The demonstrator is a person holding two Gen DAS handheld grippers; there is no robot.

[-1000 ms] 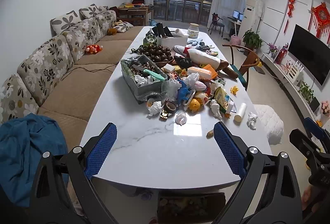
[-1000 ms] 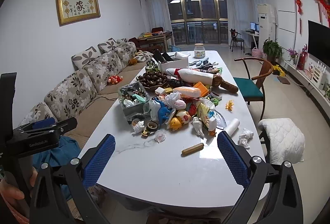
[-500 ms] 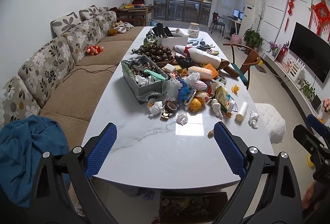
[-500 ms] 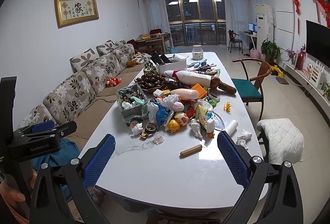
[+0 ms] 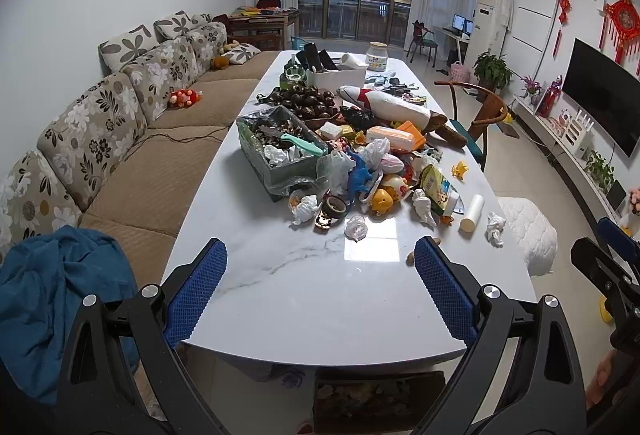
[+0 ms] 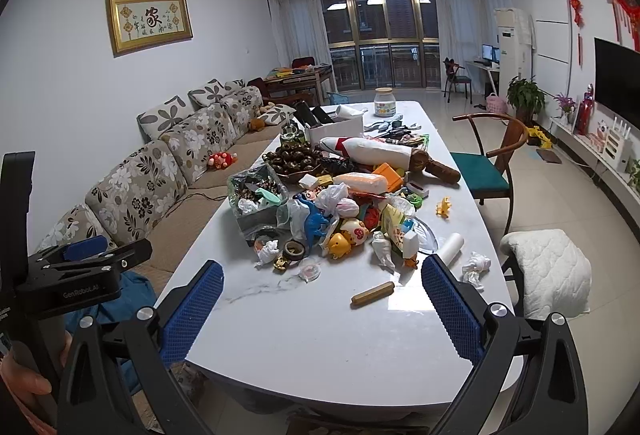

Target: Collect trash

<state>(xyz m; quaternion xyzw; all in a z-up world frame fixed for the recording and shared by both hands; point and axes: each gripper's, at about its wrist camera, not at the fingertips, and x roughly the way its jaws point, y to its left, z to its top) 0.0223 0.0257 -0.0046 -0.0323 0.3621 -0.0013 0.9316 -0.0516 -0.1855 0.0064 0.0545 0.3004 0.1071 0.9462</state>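
Trash is lying in a heap on the middle of the white worktop [image 5: 280,299], with crumpled tissues [image 5: 305,208] strewn along its near edge, probably because nothing has been gathered yet. In the left wrist view, the left gripper [image 5: 320,291] is hovering over the bare near end with its fingers spread wide and grasping nothing, seemingly poised for an approach. A lined bin [image 5: 280,155] is sitting beside the heap, likely the place for the waste. Its contents are too jumbled to name.

In the right wrist view, the right gripper [image 6: 322,313] is likewise hanging released and empty, facing a brown stick [image 6: 373,293] and another tissue wad [image 6: 475,269]. The worktop's near edge is being cut off by the fingers [image 6: 191,313].
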